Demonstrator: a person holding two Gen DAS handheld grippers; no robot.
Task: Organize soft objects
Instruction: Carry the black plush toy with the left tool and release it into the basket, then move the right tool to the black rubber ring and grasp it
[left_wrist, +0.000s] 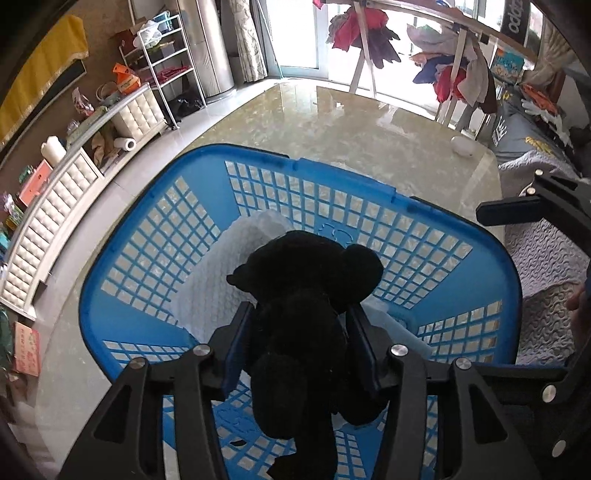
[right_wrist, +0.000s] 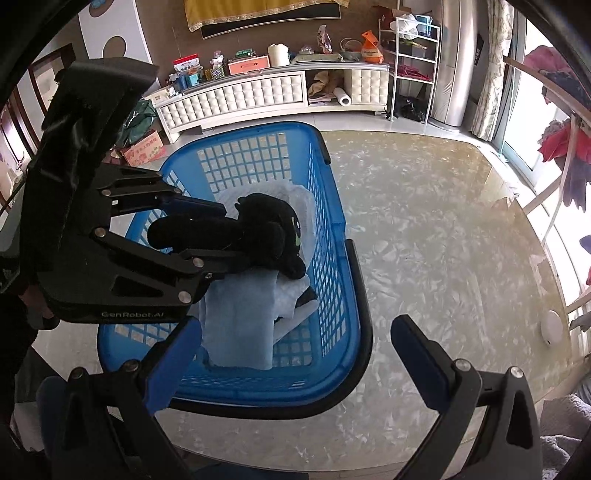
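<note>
Plush toy (left_wrist: 306, 314): long axis along 12–6, between left fingers (left_wrist: 240, 332), over blue basket (left_wrist: 122, 284).
Left gripper (left_wrist: 297, 325): grasping toy.
Right gripper (right_wrist: 291, 354): released, empty.

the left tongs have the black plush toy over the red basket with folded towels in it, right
Not quite: the basket is blue, not red, as the right wrist view shows. The rest holds: the left tongs have the black plush toy over it, with folded towels inside.

The left hand-held gripper (left_wrist: 299, 328) points steeply down, its blue pads either side of a black plush (left_wrist: 299, 314). The right hand-held gripper (right_wrist: 295, 343) angles down too, jaws wide apart, holding nothing.
</note>
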